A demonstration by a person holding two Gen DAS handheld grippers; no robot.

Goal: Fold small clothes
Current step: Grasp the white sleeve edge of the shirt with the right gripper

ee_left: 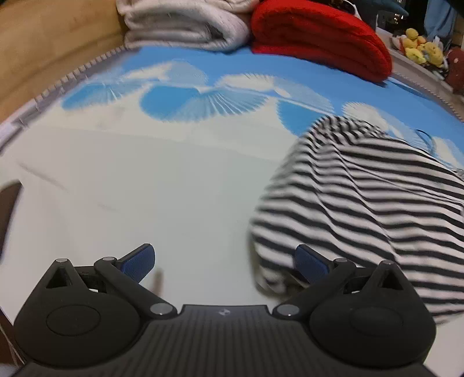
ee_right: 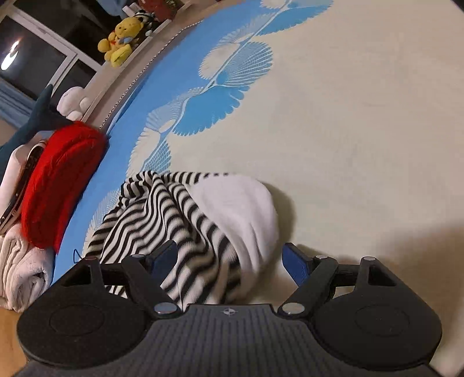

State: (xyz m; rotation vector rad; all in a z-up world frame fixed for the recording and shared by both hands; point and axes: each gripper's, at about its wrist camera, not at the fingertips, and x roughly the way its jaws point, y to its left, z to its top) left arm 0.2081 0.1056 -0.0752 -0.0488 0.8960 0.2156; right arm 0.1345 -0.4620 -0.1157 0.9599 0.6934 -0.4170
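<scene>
A black-and-white striped garment [ee_left: 362, 197] lies crumpled on a white and blue patterned mat [ee_left: 162, 179]. In the right wrist view the striped garment [ee_right: 162, 220] has a plain white part [ee_right: 243, 208] bunched on its right side. My left gripper [ee_left: 224, 262] is open, low over the mat, with its right finger at the garment's left edge. My right gripper [ee_right: 230, 261] is open and the garment's near folds lie between its fingers.
A folded red garment [ee_left: 319, 37] and a folded white knit [ee_left: 185, 26] lie at the mat's far edge; both also show in the right wrist view [ee_right: 58, 185]. Yellow plush toys [ee_left: 420, 47] sit on a ledge behind. Wooden floor [ee_left: 43, 43] borders the mat.
</scene>
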